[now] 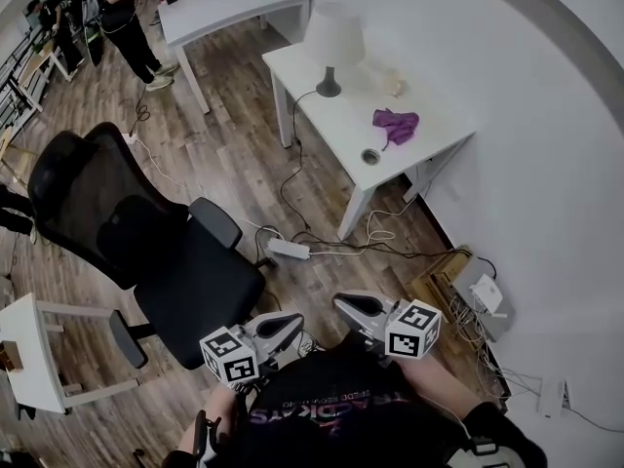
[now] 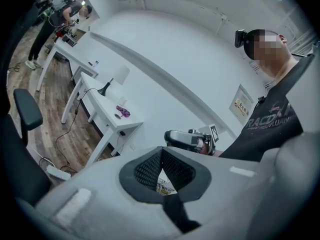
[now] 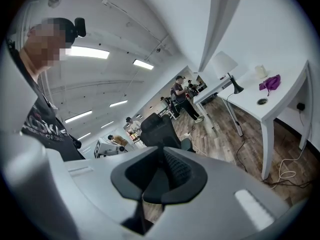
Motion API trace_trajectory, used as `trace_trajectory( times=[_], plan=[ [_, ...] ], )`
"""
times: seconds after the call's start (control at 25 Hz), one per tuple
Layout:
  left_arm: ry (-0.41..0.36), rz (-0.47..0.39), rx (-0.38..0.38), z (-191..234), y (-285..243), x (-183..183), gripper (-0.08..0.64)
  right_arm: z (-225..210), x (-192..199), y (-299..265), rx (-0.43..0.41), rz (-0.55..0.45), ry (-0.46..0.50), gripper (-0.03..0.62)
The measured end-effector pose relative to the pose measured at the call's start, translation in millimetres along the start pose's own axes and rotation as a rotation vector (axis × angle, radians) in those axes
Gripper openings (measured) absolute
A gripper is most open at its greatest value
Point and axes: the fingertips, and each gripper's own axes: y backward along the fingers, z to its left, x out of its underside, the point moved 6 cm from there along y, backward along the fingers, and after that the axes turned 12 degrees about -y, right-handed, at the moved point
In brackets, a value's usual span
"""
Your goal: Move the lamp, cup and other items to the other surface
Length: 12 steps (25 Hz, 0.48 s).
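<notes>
A white-shaded lamp point(image 1: 331, 42) stands at the far end of a white desk point(image 1: 336, 115) by the wall. A pale cup point(image 1: 394, 84) is to its right, and a purple cloth point(image 1: 395, 123) lies nearer the desk's front. Both grippers are held close to my body, well short of the desk. My left gripper point(image 1: 285, 326) and right gripper point(image 1: 347, 305) point toward each other. In the left gripper view the left gripper point(image 2: 160, 151) has its pads together with nothing between them. The right gripper point(image 3: 162, 151) looks the same, with the lamp point(image 3: 225, 66) and cloth point(image 3: 270, 82) far beyond it.
A black office chair point(image 1: 146, 232) stands between me and the room's left side. A power strip point(image 1: 288, 249) and cables lie on the wood floor under the desk. A second white desk point(image 1: 224, 3) is farther back, with people point(image 1: 122, 8) beside it. A small white table point(image 1: 29, 349) is at the lower left.
</notes>
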Motion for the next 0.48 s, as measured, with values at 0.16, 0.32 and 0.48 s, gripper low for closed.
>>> trace_trajectory(
  times=[0.16,0.32,0.48],
  plan=[
    [0.008,-0.023,-0.039,6,-1,-2,-0.003,-16,-17,-4,-0.001,0.005,0.016,0.046],
    [0.018,-0.052,-0.093,13,-13,-9,-0.003,-45,-51,-5,0.000,0.013,0.035,0.067],
    [0.009,-0.102,-0.178,20,-29,-30,-0.003,-86,-103,-5,0.013,0.026,0.042,0.089]
  ],
)
